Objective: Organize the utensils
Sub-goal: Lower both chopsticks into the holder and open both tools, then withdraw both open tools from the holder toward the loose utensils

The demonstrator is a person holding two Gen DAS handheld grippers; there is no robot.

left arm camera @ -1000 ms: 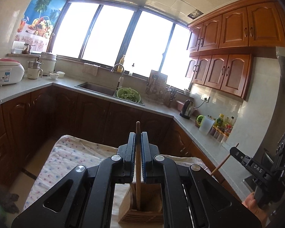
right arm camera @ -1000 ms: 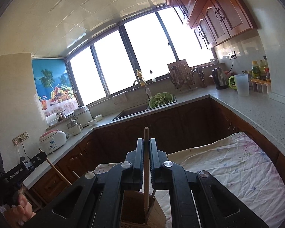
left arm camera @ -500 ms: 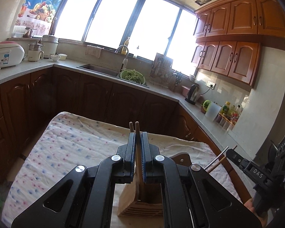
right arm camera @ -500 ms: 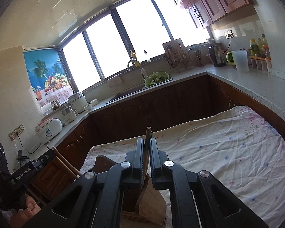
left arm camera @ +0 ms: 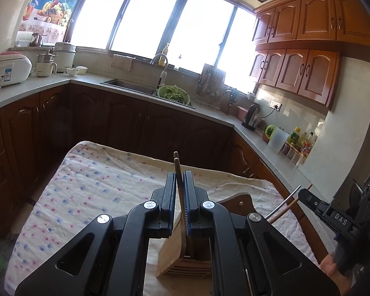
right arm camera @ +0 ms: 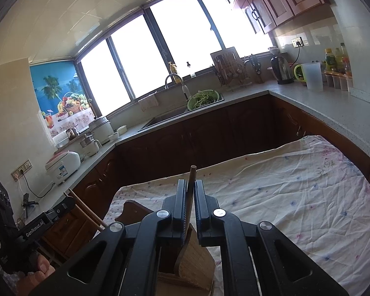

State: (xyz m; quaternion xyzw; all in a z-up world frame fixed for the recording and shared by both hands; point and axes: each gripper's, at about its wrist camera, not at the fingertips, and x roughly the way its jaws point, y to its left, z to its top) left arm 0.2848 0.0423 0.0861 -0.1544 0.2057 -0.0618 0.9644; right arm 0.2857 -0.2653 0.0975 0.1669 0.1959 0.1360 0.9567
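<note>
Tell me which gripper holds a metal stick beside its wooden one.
The right gripper: a silver metal stick shows beside its wooden stick. The left gripper pinches only wooden sticks over the wooden holder.

My left claw (left arm camera: 179, 192) points forward and slightly down, jaws nearly closed, a thin gap between the pads. My right claw (right arm camera: 190, 198) sits in the same pose, jaws close together, narrow gap. From the left wrist camera my right claw (left arm camera: 305, 196) shows at far right, my right hand (left arm camera: 330, 268) gripping its handle. From the right wrist camera my left hand (right arm camera: 36, 271) shows bottom left.
</note>
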